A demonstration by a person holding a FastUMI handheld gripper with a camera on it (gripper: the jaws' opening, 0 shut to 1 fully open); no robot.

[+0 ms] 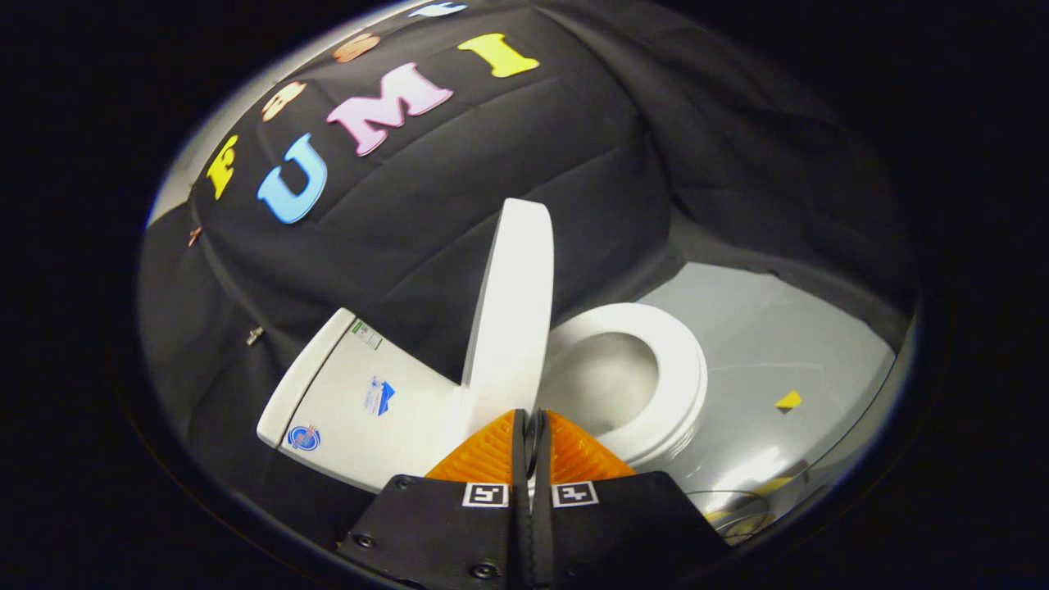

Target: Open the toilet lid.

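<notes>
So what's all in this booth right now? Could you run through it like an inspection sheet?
Surface: grey floor with a small yellow marker on it.
Job's things: white toilet; lid raised, roughly upright in front of the tank; seat down, bowl exposed.
Clutter: nothing seen.
Grippers: gripper fingers closed together with hardly a gap, their tips at the lid's lower edge; whether they pinch the lid cannot be told.
Cables: thin loops, perhaps a cable, on the floor beside the gripper body.
Surroundings: black cloth wall behind the toilet.
</notes>
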